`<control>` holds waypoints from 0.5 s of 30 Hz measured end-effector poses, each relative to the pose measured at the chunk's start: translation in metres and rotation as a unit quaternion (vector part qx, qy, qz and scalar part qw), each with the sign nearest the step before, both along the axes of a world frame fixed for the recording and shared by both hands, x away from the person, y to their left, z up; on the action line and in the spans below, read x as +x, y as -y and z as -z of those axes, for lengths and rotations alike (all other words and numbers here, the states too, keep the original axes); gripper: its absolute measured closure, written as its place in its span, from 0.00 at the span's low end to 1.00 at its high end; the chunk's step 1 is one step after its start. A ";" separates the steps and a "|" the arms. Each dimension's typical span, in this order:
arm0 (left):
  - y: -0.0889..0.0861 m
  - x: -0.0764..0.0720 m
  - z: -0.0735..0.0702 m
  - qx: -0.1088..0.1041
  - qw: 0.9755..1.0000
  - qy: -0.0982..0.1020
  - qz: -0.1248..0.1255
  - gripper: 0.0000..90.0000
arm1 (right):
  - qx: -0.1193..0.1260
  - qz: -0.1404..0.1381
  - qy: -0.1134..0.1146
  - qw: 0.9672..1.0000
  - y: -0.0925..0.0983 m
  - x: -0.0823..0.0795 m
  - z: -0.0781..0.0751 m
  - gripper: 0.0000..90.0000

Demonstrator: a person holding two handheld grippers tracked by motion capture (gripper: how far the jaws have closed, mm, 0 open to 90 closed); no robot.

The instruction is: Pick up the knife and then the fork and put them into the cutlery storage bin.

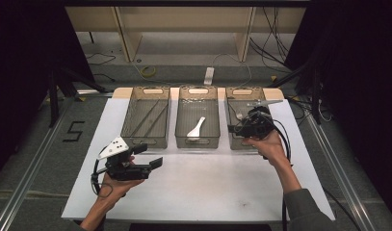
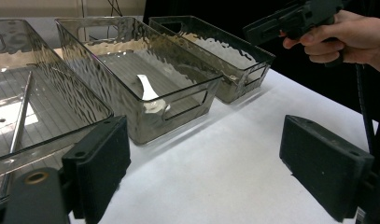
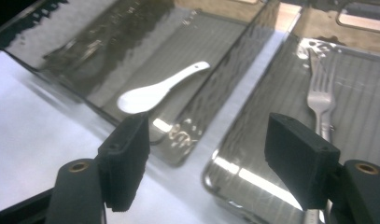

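Note:
Three clear bins stand in a row at the far side of the white table (image 1: pixel 198 183). The left bin (image 1: pixel 144 142) holds thin metal chopsticks (image 1: pixel 148 118) (image 2: pixel 19 126). A white spoon (image 1: pixel 196 128) (image 2: pixel 147 88) (image 3: pixel 155 92) lies in the middle bin (image 1: pixel 197 143). A metal fork (image 3: pixel 320 100) rests in the right bin (image 1: pixel 244 91). My left gripper (image 1: pixel 149 155) (image 2: pixel 211 172) hovers open over the table in front of the left bin, nothing between its pads. My right gripper (image 1: pixel 234 127) (image 3: pixel 211 158) is open and empty above the right bin's near end.
The table's white sheet ends at the front edge (image 1: pixel 184 219) and has bare room between the bins and the person's arms. Cables (image 1: pixel 280 48) and a wooden shelf frame (image 1: pixel 184 29) lie on the floor beyond. A "5" mark (image 1: pixel 73 131) is on the floor at left.

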State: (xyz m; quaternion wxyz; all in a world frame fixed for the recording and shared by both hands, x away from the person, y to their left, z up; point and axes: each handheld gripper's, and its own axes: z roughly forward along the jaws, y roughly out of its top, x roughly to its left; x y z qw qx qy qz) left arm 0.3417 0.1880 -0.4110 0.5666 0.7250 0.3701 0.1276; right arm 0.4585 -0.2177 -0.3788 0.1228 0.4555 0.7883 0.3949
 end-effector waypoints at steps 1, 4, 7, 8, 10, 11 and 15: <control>0.000 0.000 0.000 0.002 1.000 0.000 0.001 0.17 | 0.002 -0.003 0.004 1.000 -0.001 -0.003 0.000 0.35; 0.000 0.000 0.001 0.003 1.000 -0.002 0.001 0.17 | 0.008 -0.009 0.018 1.000 -0.002 -0.012 0.001 0.34; 0.000 0.001 0.001 0.003 1.000 -0.003 0.001 0.17 | 0.014 -0.015 0.021 1.000 -0.002 -0.016 0.001 0.33; 0.000 0.001 0.001 0.004 1.000 -0.002 0.002 0.17 | 0.018 -0.015 0.025 0.999 -0.002 -0.018 0.002 0.33; 0.000 0.001 0.001 0.001 1.000 -0.004 0.001 0.17 | 0.028 -0.016 0.021 0.999 -0.001 -0.020 0.003 0.32; 0.000 0.001 0.001 0.002 1.000 -0.004 0.001 0.17 | 0.028 -0.017 0.020 0.999 0.000 -0.022 0.004 0.32; 0.001 0.002 0.001 0.002 1.000 -0.006 0.001 0.17 | 0.035 -0.020 0.022 0.999 0.001 -0.029 0.011 0.31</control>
